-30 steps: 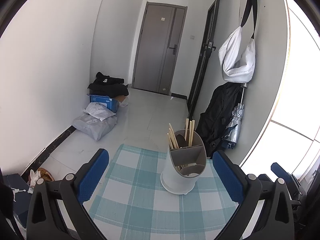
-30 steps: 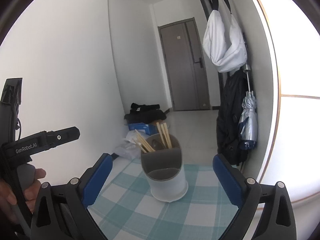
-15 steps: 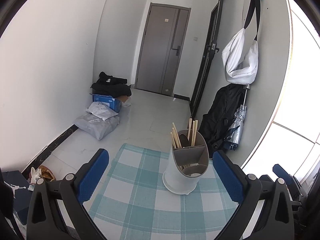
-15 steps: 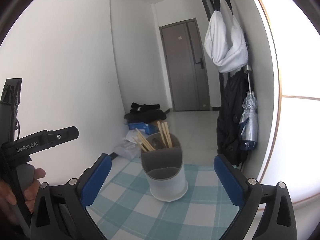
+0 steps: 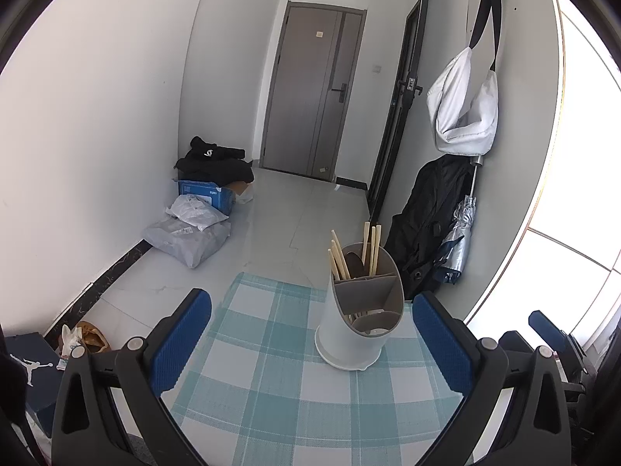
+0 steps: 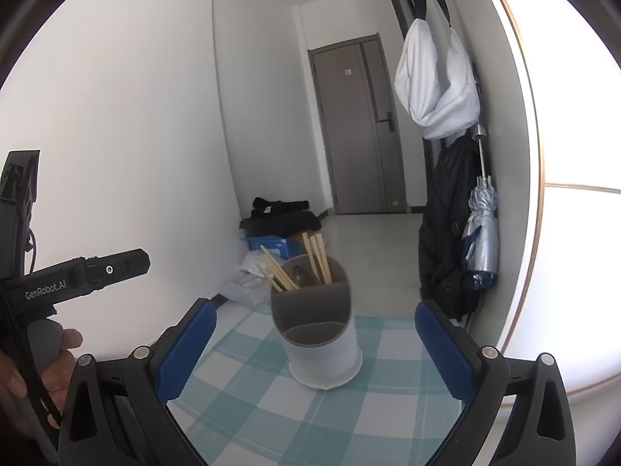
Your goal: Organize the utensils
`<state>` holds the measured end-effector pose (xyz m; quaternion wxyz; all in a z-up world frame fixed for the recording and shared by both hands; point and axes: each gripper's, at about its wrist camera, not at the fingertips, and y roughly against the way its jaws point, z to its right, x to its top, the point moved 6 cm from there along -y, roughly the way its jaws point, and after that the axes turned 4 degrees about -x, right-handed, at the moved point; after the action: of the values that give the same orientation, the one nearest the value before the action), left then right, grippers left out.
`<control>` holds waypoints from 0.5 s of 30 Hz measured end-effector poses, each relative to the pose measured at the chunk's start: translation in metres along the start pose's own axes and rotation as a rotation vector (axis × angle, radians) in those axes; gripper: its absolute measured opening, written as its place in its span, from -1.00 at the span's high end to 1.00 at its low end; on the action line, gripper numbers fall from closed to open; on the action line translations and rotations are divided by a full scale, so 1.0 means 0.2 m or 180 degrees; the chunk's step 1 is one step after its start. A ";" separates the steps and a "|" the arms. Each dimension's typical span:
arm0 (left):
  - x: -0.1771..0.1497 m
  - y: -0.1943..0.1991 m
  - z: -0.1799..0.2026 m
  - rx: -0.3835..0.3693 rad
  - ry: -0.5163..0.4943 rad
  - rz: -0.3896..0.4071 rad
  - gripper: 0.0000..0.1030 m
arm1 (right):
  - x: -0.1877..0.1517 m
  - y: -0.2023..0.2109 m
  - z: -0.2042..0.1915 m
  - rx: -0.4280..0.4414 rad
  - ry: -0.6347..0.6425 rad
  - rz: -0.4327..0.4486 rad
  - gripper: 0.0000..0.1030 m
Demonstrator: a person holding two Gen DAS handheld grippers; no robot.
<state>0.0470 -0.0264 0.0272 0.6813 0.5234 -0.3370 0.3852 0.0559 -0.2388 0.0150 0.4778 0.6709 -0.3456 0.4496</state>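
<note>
Two grippers hang above a table covered by a teal-and-white checked cloth (image 5: 271, 380), and both are spread wide with nothing between their blue pads. The left gripper (image 5: 312, 334) looks down on the utensil holder (image 5: 359, 334), a white cylinder with a slanted grey top split into compartments, which stands upright on the cloth toward the right of that view, nearer the right-hand pad than the left one but touching neither. The right gripper (image 6: 314, 339) faces the same holder almost head-on, the holder standing midway between its fingers and further along the table.

Several wooden chopsticks (image 5: 355, 252) stand in the tall rear compartment, fanned into one bunch leaning left and one nearly upright. A dark spoon bowl (image 6: 300, 273) shows between the two bunches. Pale utensils lie low in the front compartments in the left wrist view; what they are is too unclear to say.

At the left edge of the right wrist view, a hand (image 6: 42, 365) grips the grey handle of the left gripper's body, whose black housing reads GenRobot.AI.

Beyond the table lie a grey door (image 5: 310, 89), a blue box (image 5: 205, 194) under dark clothing, and grey parcels on the floor. A white bag (image 6: 436, 81), a black jacket and a folded silver umbrella (image 6: 481, 233) hang on the right wall.
</note>
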 end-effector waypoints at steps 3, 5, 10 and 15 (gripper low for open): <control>0.00 0.00 0.00 -0.0007 0.0017 0.0004 -0.98 | 0.00 0.00 0.00 0.0001 -0.0002 -0.0008 -1.00; 0.00 0.00 0.00 -0.0020 0.0032 0.0006 -0.98 | 0.00 0.00 0.00 -0.0004 -0.0002 -0.0003 -1.00; 0.00 0.00 0.00 -0.0008 0.0047 0.0006 -0.98 | 0.00 0.01 0.00 -0.0009 -0.0001 -0.0005 -1.00; 0.00 0.00 -0.01 -0.0023 0.0101 0.0005 -0.98 | 0.00 0.01 0.01 -0.0012 -0.0025 -0.0021 -1.00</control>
<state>0.0463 -0.0245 0.0271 0.6882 0.5145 -0.3279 0.3927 0.0548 -0.2415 0.0143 0.4792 0.6729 -0.3461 0.4447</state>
